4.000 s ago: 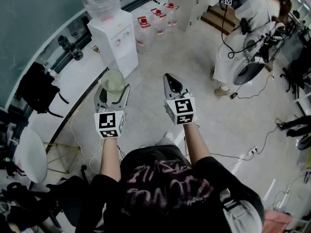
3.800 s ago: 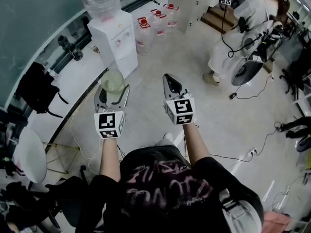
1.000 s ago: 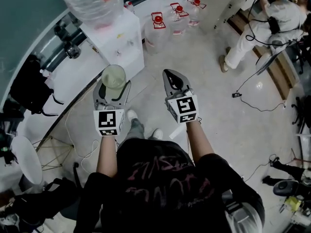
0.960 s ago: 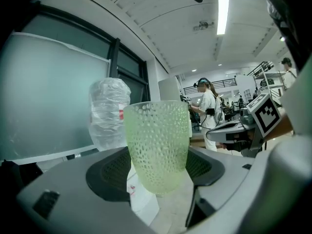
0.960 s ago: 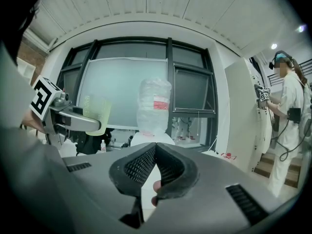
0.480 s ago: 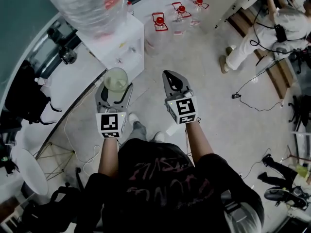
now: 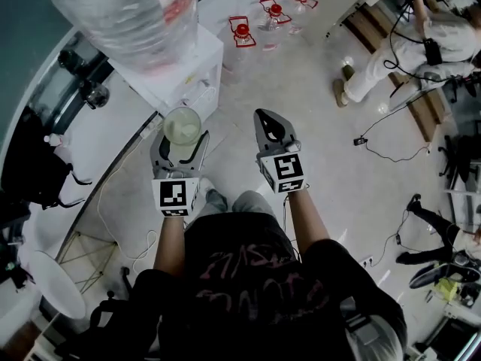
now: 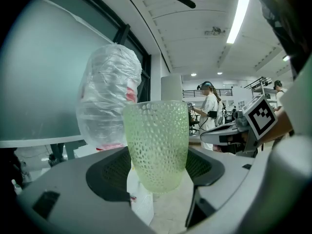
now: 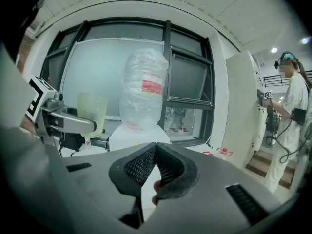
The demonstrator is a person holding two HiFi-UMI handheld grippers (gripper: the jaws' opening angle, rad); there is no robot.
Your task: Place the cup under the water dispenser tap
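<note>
Seen from above in the head view, my left hand-held gripper [image 7: 179, 135] holds the green dimpled cup [image 7: 182, 124] upright. It is near the front of the white water dispenser [image 7: 197, 72], which has a big bottle [image 7: 128, 13] on top. The cup is not yet under a tap. My right hand-held gripper [image 7: 263, 117] is beside it and carries nothing. In the left gripper view, both pads press on the cup's sides, with the jaws wide. In the right gripper view, the jaws are together with nothing between them, and the dispenser stands ahead.
</note>
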